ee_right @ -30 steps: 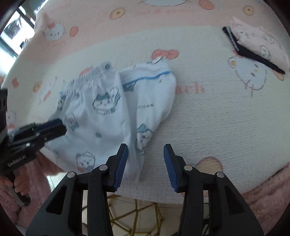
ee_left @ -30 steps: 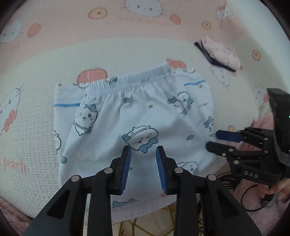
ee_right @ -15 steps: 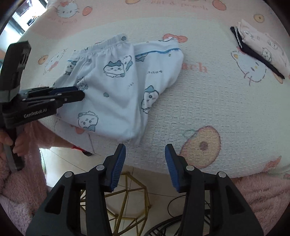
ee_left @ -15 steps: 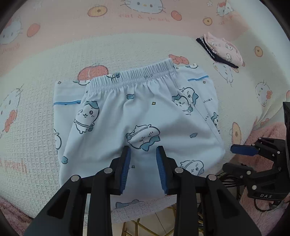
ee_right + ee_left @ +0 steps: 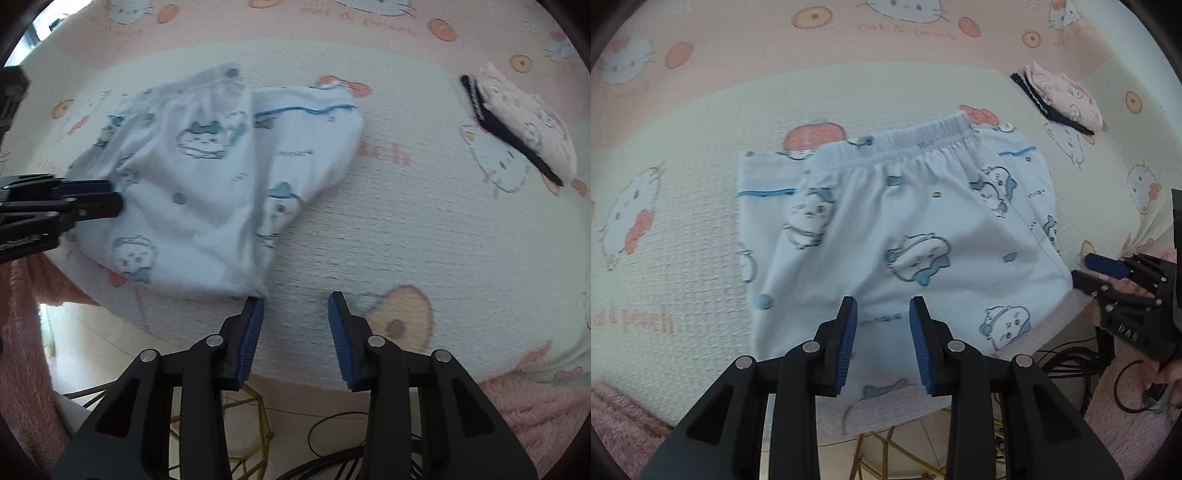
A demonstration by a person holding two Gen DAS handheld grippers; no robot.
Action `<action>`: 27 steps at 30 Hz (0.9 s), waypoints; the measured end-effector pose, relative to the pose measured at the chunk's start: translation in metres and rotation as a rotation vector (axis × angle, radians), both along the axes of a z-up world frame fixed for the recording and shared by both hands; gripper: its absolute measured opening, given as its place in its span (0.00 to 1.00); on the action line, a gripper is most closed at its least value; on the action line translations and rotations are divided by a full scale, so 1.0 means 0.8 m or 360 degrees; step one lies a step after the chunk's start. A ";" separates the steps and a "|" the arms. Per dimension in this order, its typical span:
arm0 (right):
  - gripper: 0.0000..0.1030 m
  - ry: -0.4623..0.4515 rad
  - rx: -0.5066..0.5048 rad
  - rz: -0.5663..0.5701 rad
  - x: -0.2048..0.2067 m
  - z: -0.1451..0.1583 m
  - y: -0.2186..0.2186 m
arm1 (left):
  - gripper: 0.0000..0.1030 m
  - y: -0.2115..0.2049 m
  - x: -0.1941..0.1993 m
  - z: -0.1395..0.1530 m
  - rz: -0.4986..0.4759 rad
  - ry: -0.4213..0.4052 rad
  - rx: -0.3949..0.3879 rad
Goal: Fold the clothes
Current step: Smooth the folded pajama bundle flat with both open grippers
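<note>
Light blue cartoon-print pants [image 5: 923, 221] lie folded on the table, waistband at the far side. My left gripper [image 5: 882, 301] hovers over their near edge, open, nothing pinched. In the right wrist view the pants [image 5: 207, 184] lie to the left. My right gripper [image 5: 296, 297] is just off their near right corner. Its jaws are closing with only bare table cover between them, and the left fingertip [image 5: 256, 306] is next to the corner. Each gripper shows in the other's view: the right gripper [image 5: 1086, 267] by the pants' right corner, the left gripper [image 5: 107, 195] over their left side.
A folded pink garment [image 5: 1063, 96] with dark trim lies at the far right, also visible as the pink garment [image 5: 517, 122]. The cat-print table cover [image 5: 443, 221] ends close to me. Below the edge are a gold wire stand [image 5: 894, 443] and black cables [image 5: 1067, 358].
The right gripper drew back off the table edge, then came forward to the pants' near right corner, jaws slightly narrower. The left gripper shifted a little over the pants.
</note>
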State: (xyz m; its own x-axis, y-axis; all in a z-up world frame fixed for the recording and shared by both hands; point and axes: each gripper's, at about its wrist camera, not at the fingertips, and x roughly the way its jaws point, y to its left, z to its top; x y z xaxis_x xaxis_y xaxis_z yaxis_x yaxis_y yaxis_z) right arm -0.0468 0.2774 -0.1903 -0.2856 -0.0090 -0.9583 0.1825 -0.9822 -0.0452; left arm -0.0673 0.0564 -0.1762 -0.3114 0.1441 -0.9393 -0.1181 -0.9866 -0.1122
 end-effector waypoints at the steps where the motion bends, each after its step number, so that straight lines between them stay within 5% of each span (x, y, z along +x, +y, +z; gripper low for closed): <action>1: 0.34 -0.0020 -0.0007 -0.0088 0.000 0.002 0.017 | 0.30 -0.009 0.004 0.003 0.0031 -0.0009 0.0025; 3: 0.34 0.0008 -0.0217 -0.0207 0.004 0.017 0.041 | 0.30 -0.026 0.011 0.007 0.0090 -0.0031 0.0087; 6: 0.34 0.0156 -0.0381 -0.0061 0.011 0.043 0.016 | 0.31 -0.040 0.020 0.007 0.0127 -0.0069 0.0123; 10: 0.34 0.0010 -0.0140 0.0247 0.038 0.006 0.000 | 0.30 -0.028 0.016 -0.013 0.0044 -0.0140 -0.0005; 12: 0.39 -0.0025 -0.0165 0.0180 0.043 0.002 0.015 | 0.30 -0.038 0.013 -0.014 0.0089 -0.0161 0.0027; 15: 0.45 0.0005 0.0048 -0.0035 0.047 0.007 0.043 | 0.31 -0.050 0.017 -0.005 0.0157 -0.0106 0.0024; 18: 0.44 0.0055 -0.0157 -0.0176 0.038 0.014 0.052 | 0.31 -0.044 0.019 -0.007 0.0143 -0.0099 0.0004; 23: 0.44 0.0072 -0.0299 -0.0083 0.010 0.012 0.026 | 0.31 -0.043 0.020 -0.009 0.0144 -0.0098 0.0001; 27: 0.43 0.0034 -0.0051 -0.0068 -0.005 0.007 0.027 | 0.31 -0.068 0.024 -0.003 0.0258 -0.0106 0.0177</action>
State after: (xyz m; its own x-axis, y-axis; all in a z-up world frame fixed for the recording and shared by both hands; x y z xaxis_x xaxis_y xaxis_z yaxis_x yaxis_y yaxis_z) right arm -0.0505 0.2994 -0.1848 -0.3070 -0.0267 -0.9513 0.1395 -0.9901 -0.0173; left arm -0.0480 0.0018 -0.1786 -0.2767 0.2011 -0.9397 0.0525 -0.9732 -0.2237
